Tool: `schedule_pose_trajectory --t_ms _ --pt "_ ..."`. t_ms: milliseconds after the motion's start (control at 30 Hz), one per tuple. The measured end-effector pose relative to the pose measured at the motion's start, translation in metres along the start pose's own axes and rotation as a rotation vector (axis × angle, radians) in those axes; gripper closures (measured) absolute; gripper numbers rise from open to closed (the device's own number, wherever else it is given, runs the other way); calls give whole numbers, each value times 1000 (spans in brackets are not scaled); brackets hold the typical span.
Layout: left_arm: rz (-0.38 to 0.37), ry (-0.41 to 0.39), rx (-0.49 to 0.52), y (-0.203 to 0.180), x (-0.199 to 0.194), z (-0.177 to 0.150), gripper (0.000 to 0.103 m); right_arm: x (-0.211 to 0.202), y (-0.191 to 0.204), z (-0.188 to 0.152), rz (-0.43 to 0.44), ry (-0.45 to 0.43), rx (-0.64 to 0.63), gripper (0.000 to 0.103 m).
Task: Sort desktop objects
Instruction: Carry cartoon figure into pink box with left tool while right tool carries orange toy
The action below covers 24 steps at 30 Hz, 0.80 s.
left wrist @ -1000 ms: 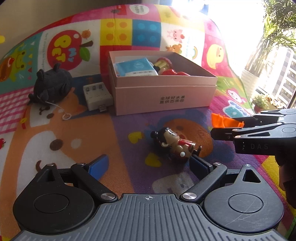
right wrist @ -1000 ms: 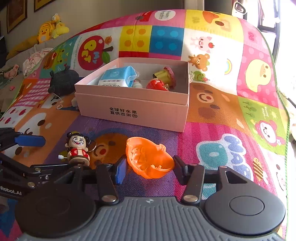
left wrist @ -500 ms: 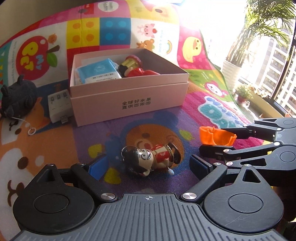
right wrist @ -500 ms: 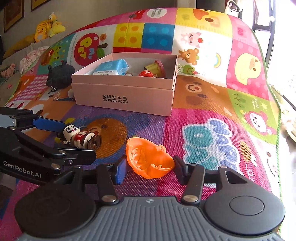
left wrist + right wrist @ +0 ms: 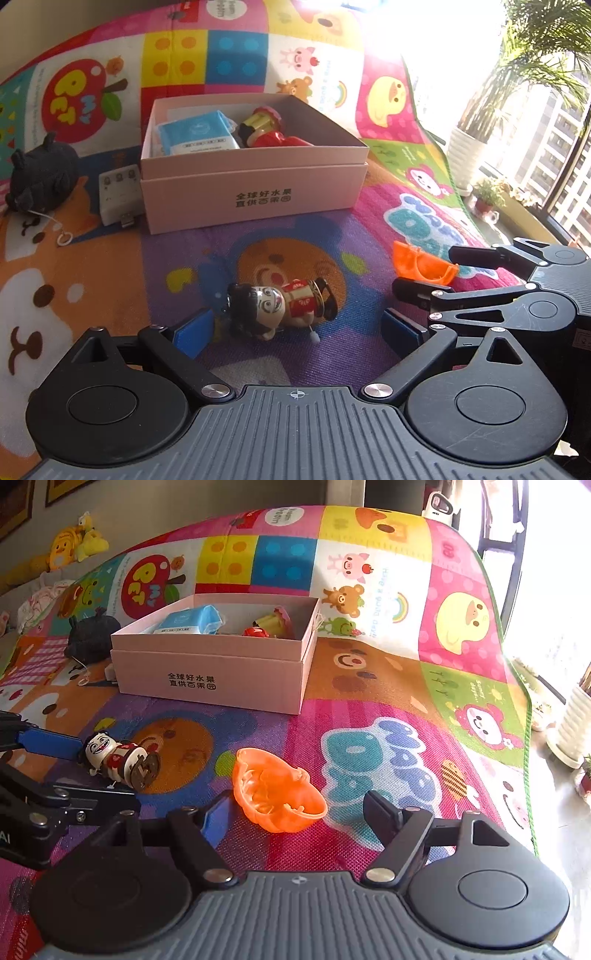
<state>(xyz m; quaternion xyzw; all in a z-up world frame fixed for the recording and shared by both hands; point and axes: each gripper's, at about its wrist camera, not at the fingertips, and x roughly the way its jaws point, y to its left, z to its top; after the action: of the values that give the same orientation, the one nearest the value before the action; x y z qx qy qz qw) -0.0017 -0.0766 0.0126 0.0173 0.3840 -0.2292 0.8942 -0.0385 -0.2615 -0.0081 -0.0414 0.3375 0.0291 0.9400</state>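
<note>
A: Orange shell (image 5: 424, 263) w/ the right gripper (image 5: 421, 269) in left cam?
B: Lying on the mat (image 5: 110, 280) at right, betw. its jaws; they're opening, not pressing. Left gripper (image 5: 299, 332) standing wide around the toy figure (image 5: 277, 308), lying on its side.
A: Right cam?
B: Shell (image 5: 277, 794) near, betw. parting fingers (image 5: 384, 816). Figure (image 5: 118, 758) at left; pink box (image 5: 221, 672) sitting far, holding a blue packet (image 5: 192, 622).

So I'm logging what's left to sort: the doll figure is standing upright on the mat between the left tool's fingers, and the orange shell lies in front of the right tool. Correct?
Not quite. The doll figure lies on its side between the left tool fingers, as the left wrist view shows. The orange shell does lie in front of the right tool.
</note>
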Motion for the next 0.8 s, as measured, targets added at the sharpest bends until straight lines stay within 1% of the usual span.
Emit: schedule_pose_trajectory --t_ms 100,133,167,200,267,333,467,500,567,600,633,667,700,800 --pt "24 -3 -27 2 8 5 4 -2 3 -2 8 -12 -13 26" --pt "34 -7 -28 2 10 6 7 -1 4 -1 1 -7 -15 25" --pt "44 -10 -25 2 12 6 13 0 4 -1 10 -2 -17 25" --pt "61 -14 -18 1 13 7 16 0 5 -1 13 -1 -23 25" --pt "80 -23 -3 1 13 7 28 0 7 -1 18 -3 -37 25" --pt "74 -25 2 4 10 6 30 0 9 -1 20 -5 -47 25" --pt "58 -23 11 8 1 0 31 1 11 2 28 -12 -41 25" --pt "55 -22 15 8 -1 -2 31 1 11 3 37 -13 -40 26" --pt "48 -18 20 11 -8 -6 31 4 14 7 61 10 -51 35" --pt "48 -19 21 12 -11 -6 31 5 15 9 75 27 -58 45" --pt "49 -21 19 13 -14 -6 31 5 15 12 91 36 -63 52" --pt "49 -25 17 15 -17 -6 31 4 16 15 101 44 -73 54" --pt "50 -32 15 16 -20 -4 31 -1 15 20 99 30 -82 54" --pt "41 -71 23 17 -30 9 31 -27 6 42 93 -62 -101 54"
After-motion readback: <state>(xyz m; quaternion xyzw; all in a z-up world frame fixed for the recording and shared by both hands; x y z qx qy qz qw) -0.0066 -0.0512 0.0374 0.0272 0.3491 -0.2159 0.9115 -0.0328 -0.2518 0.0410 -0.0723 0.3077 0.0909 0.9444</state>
